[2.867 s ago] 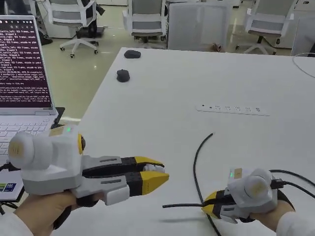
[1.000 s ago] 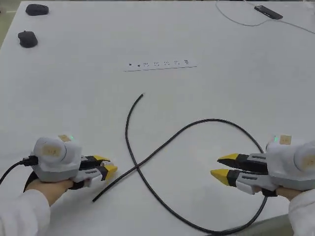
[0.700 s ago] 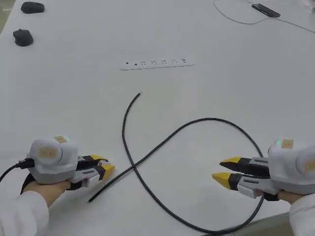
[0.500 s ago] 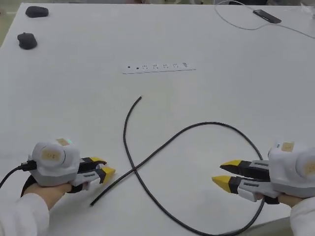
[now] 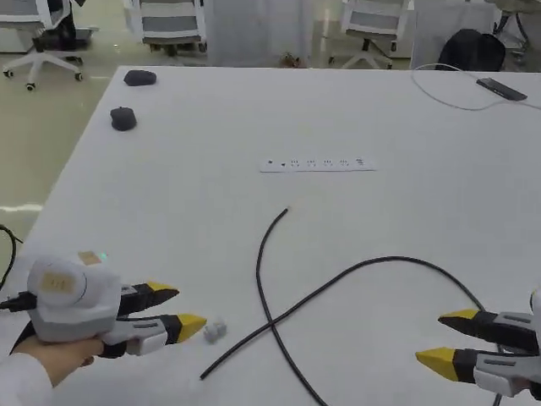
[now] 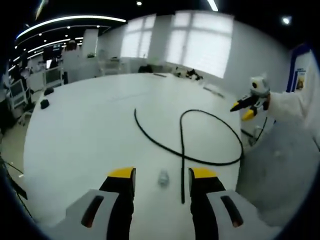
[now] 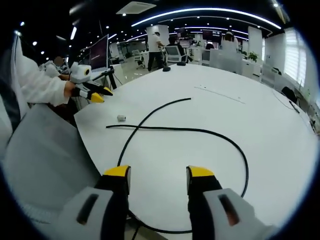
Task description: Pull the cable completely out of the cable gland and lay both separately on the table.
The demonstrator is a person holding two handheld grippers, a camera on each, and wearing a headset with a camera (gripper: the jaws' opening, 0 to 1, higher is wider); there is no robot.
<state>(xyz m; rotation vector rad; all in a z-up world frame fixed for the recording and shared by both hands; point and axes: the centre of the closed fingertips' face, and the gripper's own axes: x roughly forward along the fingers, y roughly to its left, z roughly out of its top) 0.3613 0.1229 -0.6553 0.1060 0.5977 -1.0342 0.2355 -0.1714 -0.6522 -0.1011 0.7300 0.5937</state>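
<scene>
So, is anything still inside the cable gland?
The cable gland lies alone on the table, with the end of the black cable beside it, not touching. Its bore is too small to see into.

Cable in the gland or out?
Out. The cable gland lies alone on the table by the left tool, clear gap to the cable.

Smooth matt white desk (image 5: pixel 194 203), black cable (image 5: pixel 259 258) with a dull rubbery sheath, small pale grey plastic gland (image 5: pixel 214 330)

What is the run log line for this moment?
left gripper: open, empty | right gripper: open, empty | cable gland: on table, apart from cable
</scene>
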